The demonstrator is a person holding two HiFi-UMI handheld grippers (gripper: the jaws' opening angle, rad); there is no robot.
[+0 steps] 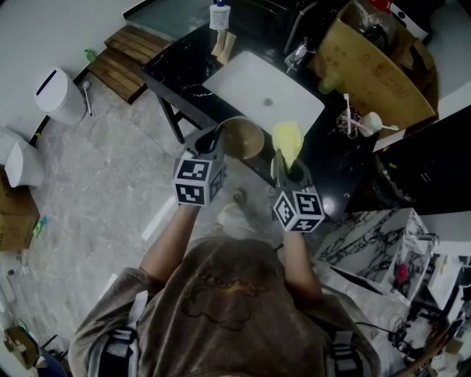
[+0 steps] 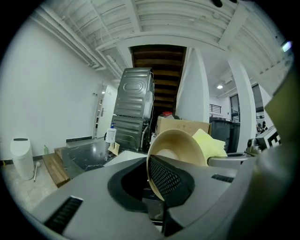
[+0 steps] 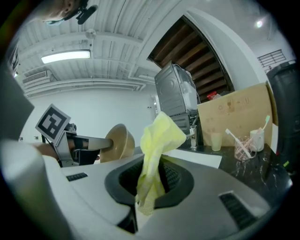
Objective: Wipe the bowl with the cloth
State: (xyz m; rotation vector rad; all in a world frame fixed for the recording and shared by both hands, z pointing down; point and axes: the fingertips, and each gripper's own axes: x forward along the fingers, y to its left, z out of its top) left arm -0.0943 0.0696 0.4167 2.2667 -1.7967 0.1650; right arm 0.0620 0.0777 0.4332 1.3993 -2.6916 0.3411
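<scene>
A tan bowl [image 1: 243, 138] hangs in the air over the near edge of the black counter, tilted on its side. My left gripper [image 1: 215, 141] is shut on the bowl's rim [image 2: 154, 180], and the bowl [image 2: 180, 147] fills the middle of the left gripper view. A yellow cloth [image 1: 288, 141] stands up just right of the bowl, and my right gripper [image 1: 285, 163] is shut on its lower end. In the right gripper view the cloth [image 3: 155, 154] rises from between the jaws, with the bowl [image 3: 120, 141] to its left and apart from it.
A white sink [image 1: 263, 93] is set in the black counter [image 1: 180, 65] just beyond the bowl, with a faucet [image 1: 297, 52] behind it. A cardboard box [image 1: 375, 74], a cup of brushes [image 1: 357, 120] and a soap bottle [image 1: 219, 15] stand on the counter. Marble floor lies left.
</scene>
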